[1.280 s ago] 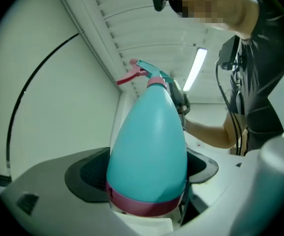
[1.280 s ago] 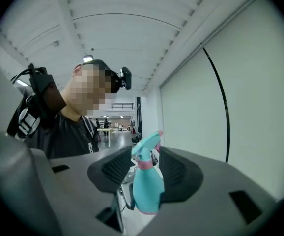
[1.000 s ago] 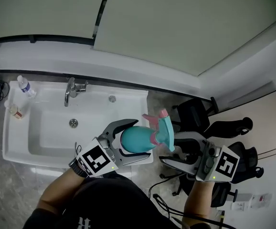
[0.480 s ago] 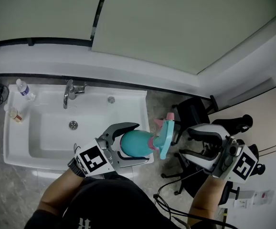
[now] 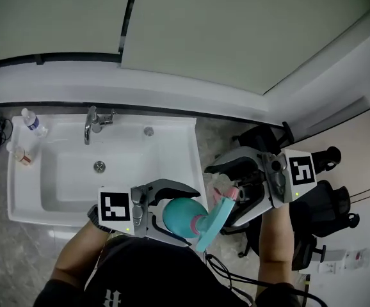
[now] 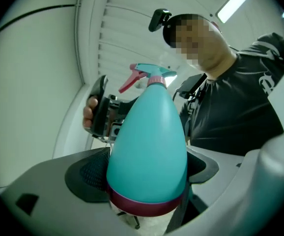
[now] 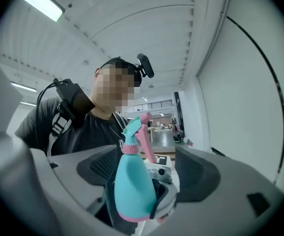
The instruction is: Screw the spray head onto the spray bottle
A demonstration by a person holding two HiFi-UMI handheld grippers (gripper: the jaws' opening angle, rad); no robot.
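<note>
The left gripper (image 5: 186, 216) has its jaws pinched on the lower body of the teal spray bottle (image 5: 177, 213), one pad pressed against each side just above the dark pink band at its base. It holds the bottle in the air in front of the person's black-clad torso (image 5: 140, 274), past the front corner of the white sink (image 5: 25, 194). From the head view the bottle lies nearly level. Its long axis runs from the base on the person's left to the neck on the right, so the neck points toward the right gripper (image 5: 217, 198). The spray head (image 5: 212, 221) sits on that neck over a pink collar, its teal body crosswise to the bottle and its pink trigger (image 5: 227, 192) at the end nearest the right gripper. How far it is threaded down cannot be told. The right gripper's jaws are spread wide and opening. The spray head lies between them or just off their tips, and neither pad presses on it. A chrome faucet (image 5: 94, 121) stands at the sink's back edge, a small water bottle (image 5: 32, 120) at its far left corner.
</note>
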